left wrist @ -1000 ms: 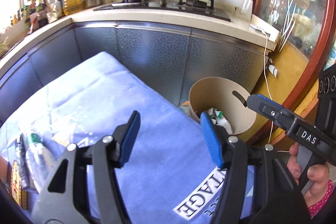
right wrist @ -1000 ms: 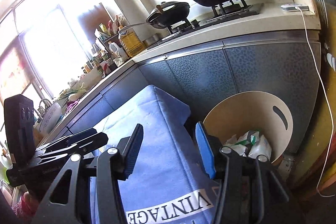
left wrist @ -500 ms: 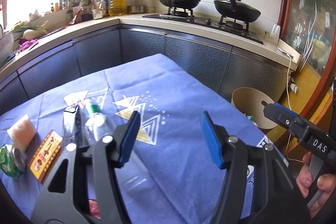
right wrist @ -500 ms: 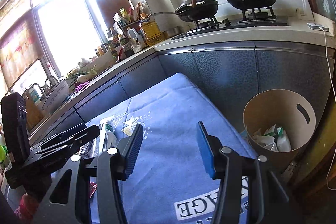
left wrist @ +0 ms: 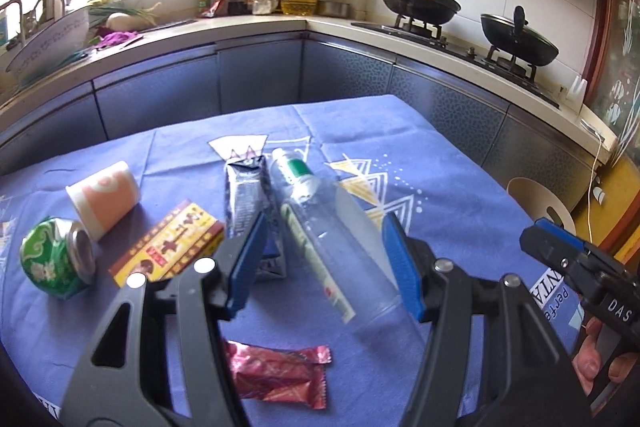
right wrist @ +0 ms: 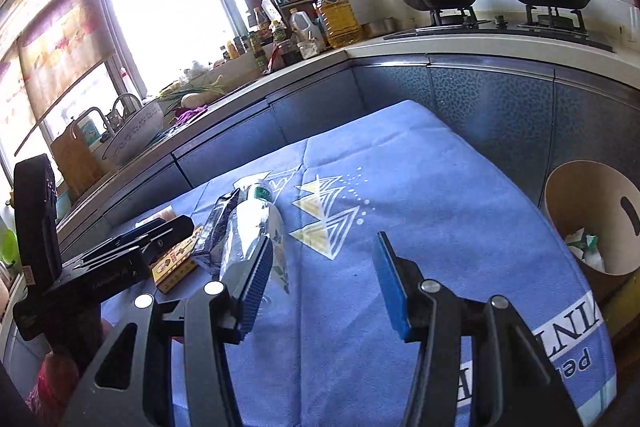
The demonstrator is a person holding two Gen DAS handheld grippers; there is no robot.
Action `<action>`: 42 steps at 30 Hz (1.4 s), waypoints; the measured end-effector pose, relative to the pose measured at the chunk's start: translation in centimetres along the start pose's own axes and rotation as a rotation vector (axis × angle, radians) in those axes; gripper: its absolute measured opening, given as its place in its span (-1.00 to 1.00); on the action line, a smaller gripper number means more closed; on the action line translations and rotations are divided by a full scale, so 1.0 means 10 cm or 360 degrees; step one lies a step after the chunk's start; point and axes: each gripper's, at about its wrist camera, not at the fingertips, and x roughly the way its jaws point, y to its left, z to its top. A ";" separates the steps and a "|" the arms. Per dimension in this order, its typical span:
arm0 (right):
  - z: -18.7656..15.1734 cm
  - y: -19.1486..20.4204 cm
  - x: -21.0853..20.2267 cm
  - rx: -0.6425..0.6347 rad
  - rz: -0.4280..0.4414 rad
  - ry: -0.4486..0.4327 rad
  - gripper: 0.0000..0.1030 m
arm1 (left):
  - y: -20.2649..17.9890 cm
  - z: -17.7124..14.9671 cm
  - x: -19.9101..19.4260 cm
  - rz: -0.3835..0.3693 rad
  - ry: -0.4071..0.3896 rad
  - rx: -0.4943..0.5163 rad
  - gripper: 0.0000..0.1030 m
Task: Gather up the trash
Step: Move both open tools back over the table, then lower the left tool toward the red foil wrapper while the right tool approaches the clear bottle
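Trash lies on the blue tablecloth [left wrist: 440, 171]. A clear plastic bottle [left wrist: 332, 227] with a green label lies between the open jaws of my left gripper [left wrist: 324, 263]. Beside it are a dark snack wrapper [left wrist: 248, 195], a red-yellow box [left wrist: 168, 247], a crushed green can [left wrist: 56, 259], a pink paper cup [left wrist: 104, 195] and a red wrapper [left wrist: 276, 375]. My right gripper [right wrist: 324, 283] is open and empty over the cloth, right of the bottle [right wrist: 252, 227]. The tan bin [right wrist: 592, 211] stands past the table's right edge and holds trash.
A kitchen counter [left wrist: 240, 31] wraps around behind the table, with bottles, a sink and two black pans [left wrist: 420, 3] on a stove. The bin also shows in the left wrist view [left wrist: 536, 195]. The left gripper's body [right wrist: 100, 267] sits left in the right wrist view.
Both grippers have swung left from the bin toward the table. The left gripper now hangs over the plastic bottle and the other trash. Both stay open.
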 end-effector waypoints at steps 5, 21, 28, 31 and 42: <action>-0.07 0.18 0.11 -0.0047 0.0039 0.0053 0.02 | 0.30 -0.12 -0.06 0.0085 -0.0008 -0.0062 0.11; -0.30 0.56 0.27 -0.0214 0.0158 0.0136 0.02 | 1.33 -0.70 -0.26 0.0331 0.0111 -0.0359 0.11; -0.34 0.63 0.30 -0.0242 0.0181 0.0159 0.02 | 1.38 -0.97 -0.23 0.0340 0.0216 -0.0382 0.11; -0.36 0.64 0.30 -0.0249 0.0186 0.0163 0.02 | 1.39 -1.07 -0.21 0.0338 0.0256 -0.0400 0.11; -0.43 0.68 0.32 -0.0264 0.0200 0.0189 0.02 | 1.35 -1.14 -0.21 0.0382 0.0264 -0.0356 0.11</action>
